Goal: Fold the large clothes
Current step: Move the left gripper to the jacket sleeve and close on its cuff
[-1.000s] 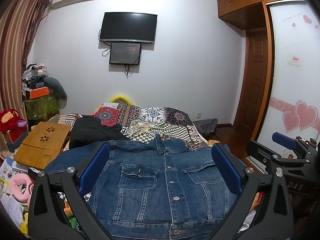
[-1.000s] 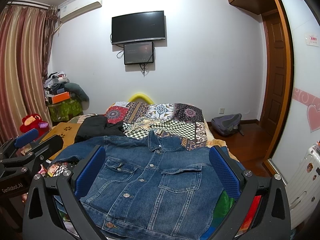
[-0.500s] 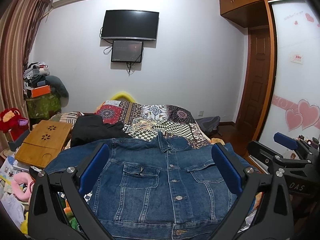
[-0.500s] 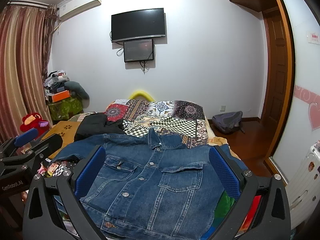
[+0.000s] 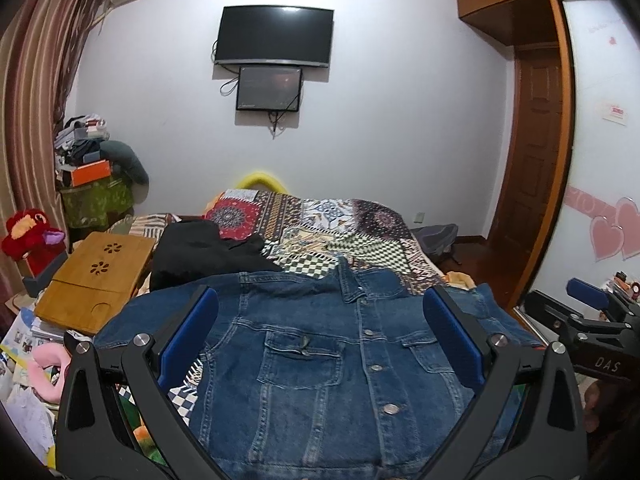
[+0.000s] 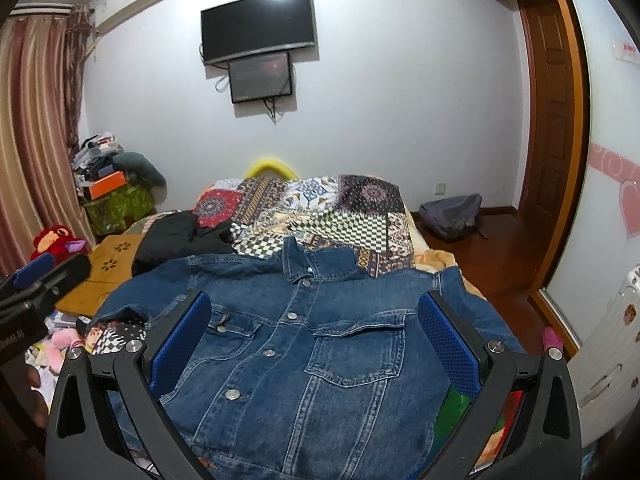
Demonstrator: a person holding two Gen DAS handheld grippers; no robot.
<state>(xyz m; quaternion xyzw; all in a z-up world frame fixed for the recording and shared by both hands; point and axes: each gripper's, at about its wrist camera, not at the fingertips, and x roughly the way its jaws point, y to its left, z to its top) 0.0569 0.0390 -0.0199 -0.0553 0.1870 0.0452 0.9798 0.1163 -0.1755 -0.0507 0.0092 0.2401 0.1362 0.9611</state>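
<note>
My left tongs (image 5: 320, 328) stand wide open, both blue pads clear of any cloth, held above the near end of the bed (image 5: 404, 236). My right tongs (image 6: 316, 330) are likewise spread wide and grip nothing. From the left wrist view, the right tongs appear at the far right edge; from the right wrist view, the left tongs appear at the far left edge. The two are well apart.

The denim jacket (image 5: 320, 360) lies front side up on the near part of the bed, buttoned, collar pointing to the far wall, both chest pockets visible. Its sleeves are spread out to left and right. The hem lies nearest to me, partly hidden behind the tong frames.

A patchwork bedspread (image 5: 340, 224) covers the far half of the bed, its near edge under the jacket's collar. A black garment (image 5: 196, 252) lies in a heap just left of the collar, touching the jacket's left shoulder. A wooden lap tray (image 5: 96, 280) sits left of that. A wall-mounted television (image 5: 274, 36) hangs on the far wall, with a smaller screen (image 5: 268, 88) directly below it.
</note>
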